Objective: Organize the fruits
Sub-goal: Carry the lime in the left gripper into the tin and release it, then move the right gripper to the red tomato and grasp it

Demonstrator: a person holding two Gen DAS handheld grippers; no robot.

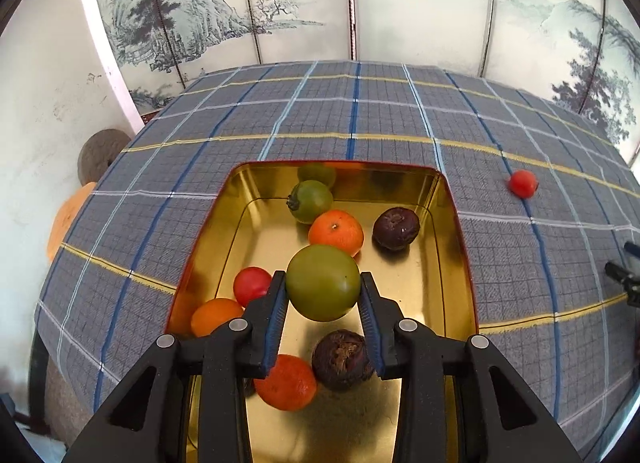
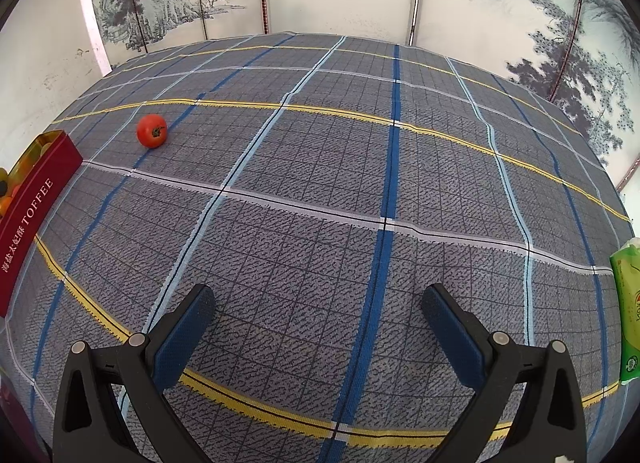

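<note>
My left gripper [image 1: 323, 288] is shut on a green tomato [image 1: 322, 282] and holds it above the gold inside of a toffee tin [image 1: 452, 231]. In the tin lie another green tomato [image 1: 311, 201], two dark passion fruits [image 1: 396, 228], oranges [image 1: 336, 232] and a red tomato [image 1: 251, 285]. A red tomato [image 1: 523, 183] lies loose on the plaid cloth right of the tin; it also shows in the right wrist view [image 2: 151, 130]. My right gripper [image 2: 319, 309] is open and empty above the cloth, far from that tomato. The tin's red wall [image 2: 30, 219] shows at the left edge.
A blue-grey plaid tablecloth [image 2: 320, 183] covers the table. A green tissue pack [image 2: 630, 311] lies at the right edge. Painted screen panels [image 1: 280, 3] stand behind the table. A round brown object [image 1: 100, 155] and an orange one [image 1: 68, 219] sit beyond the table's left edge.
</note>
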